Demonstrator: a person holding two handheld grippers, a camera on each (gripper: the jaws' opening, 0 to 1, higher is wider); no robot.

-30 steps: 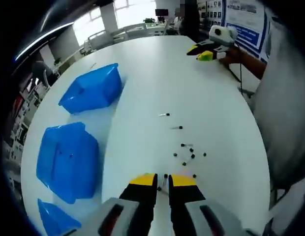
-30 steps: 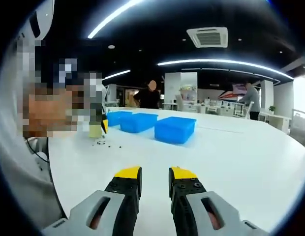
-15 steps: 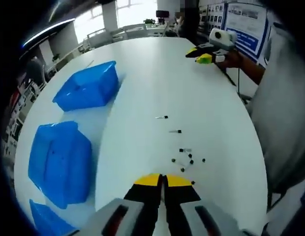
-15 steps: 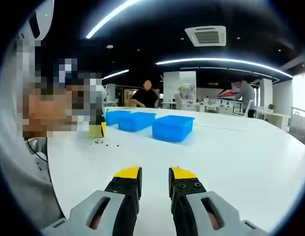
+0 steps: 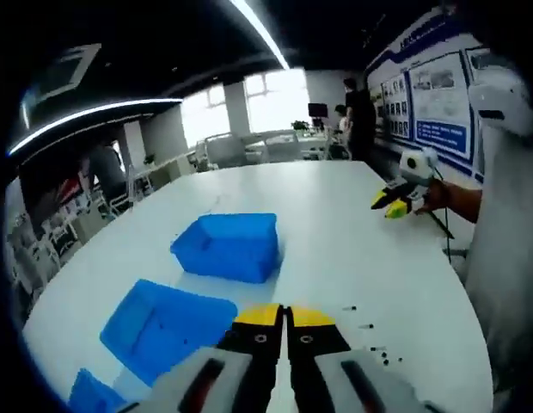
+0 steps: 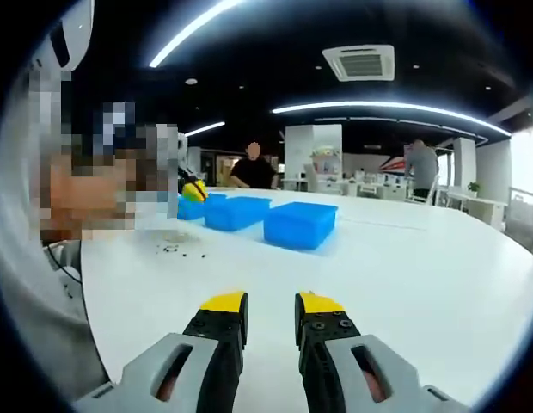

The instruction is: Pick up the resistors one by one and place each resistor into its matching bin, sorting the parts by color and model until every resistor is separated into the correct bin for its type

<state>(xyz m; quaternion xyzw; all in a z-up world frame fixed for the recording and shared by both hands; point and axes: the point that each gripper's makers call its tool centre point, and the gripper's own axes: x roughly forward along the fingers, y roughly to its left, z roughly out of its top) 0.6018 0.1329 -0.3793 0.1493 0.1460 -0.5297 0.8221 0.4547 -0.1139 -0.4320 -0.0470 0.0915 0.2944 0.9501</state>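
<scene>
The left gripper (image 5: 285, 317) had its jaws pressed together at lower centre — whether on a resistor, I could not tell. Loose resistors (image 5: 370, 340) lay lower right on the white table (image 5: 335, 249), blue bins (image 5: 229, 246) left. The right gripper (image 6: 268, 303) rested slightly parted. Resistors looked light, small, bendable — best pinched mid-body.

left gripper (image 5: 285, 317): yellow-tipped jaws together, above the white round table (image 5: 335, 232)
blue plastic bins (image 5: 229, 245): ahead, left
small dark resistors (image 5: 376, 350): scattered right
</scene>
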